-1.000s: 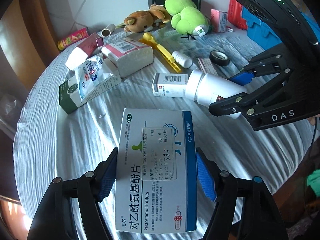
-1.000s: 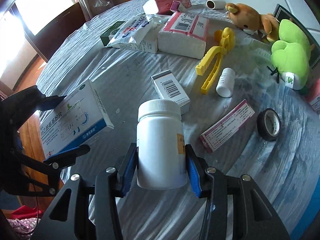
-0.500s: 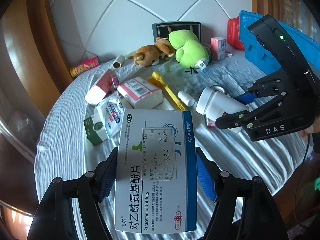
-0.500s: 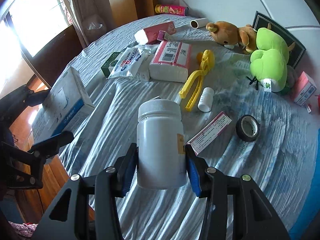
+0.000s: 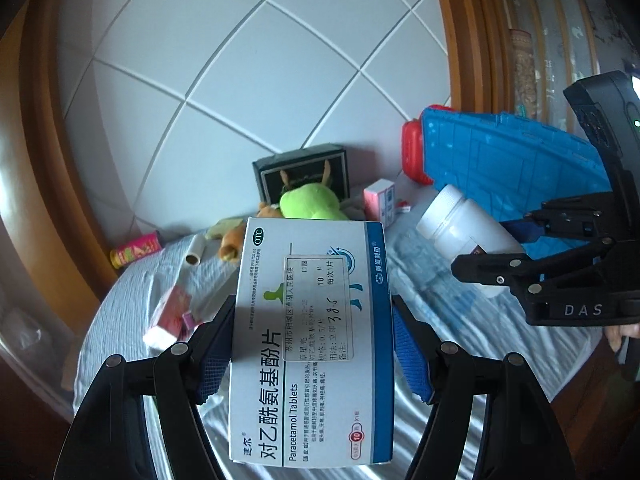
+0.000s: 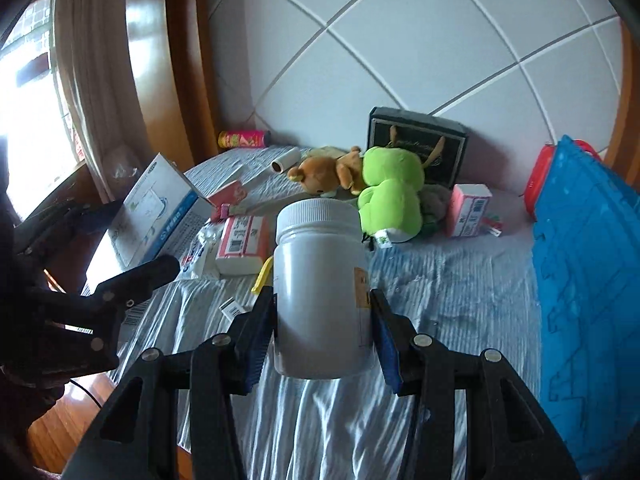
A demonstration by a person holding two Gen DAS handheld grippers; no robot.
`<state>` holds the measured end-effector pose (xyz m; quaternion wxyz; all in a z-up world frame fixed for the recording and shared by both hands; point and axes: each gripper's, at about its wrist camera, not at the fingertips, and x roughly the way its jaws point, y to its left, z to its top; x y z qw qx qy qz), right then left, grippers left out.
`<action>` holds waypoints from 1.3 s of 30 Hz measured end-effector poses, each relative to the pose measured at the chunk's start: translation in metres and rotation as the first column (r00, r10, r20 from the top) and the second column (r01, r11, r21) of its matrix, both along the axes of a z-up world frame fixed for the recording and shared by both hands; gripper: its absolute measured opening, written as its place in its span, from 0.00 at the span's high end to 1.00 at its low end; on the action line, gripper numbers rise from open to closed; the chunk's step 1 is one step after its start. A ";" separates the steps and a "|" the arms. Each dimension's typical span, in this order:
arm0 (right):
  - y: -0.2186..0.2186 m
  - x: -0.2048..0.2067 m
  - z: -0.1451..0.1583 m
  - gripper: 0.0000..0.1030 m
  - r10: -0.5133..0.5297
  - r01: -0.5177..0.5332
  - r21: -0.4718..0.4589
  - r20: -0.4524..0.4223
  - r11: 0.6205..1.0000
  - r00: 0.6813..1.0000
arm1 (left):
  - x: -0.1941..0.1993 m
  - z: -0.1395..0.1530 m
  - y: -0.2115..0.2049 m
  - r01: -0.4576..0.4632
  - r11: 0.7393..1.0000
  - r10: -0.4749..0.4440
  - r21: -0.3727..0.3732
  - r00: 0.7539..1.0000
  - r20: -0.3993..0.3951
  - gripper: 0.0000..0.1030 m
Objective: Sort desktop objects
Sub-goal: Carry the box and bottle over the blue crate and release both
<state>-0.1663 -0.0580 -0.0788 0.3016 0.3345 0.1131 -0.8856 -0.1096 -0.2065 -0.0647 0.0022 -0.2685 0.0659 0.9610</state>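
white bottle point(image 6: 324, 292) clamped in right gripper point(image 6: 324, 336); left gripper point(image 5: 312, 354) clamps paracetamol box point(image 5: 310, 340).

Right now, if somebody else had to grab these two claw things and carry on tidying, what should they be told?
Left gripper: shut on the paracetamol box, held up off the table.
Right gripper: shut on the white bottle, also lifted, cap up.
A blue crate stands at the right edge; whether it is the sorting bin, I cannot tell.
Done: both items picked up. Neither is put down yet.
Left on the striped cloth: the green plush, brown bear, pink box, tissue pack, yellow tongs, snack can and small roll.
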 end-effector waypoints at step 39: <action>0.522 -0.132 0.120 0.56 -0.615 0.602 -0.138 -0.102 0.787 0.782 | -0.206 0.144 0.508 0.273 0.960 -0.279 -0.064 0.951 -0.132 0.31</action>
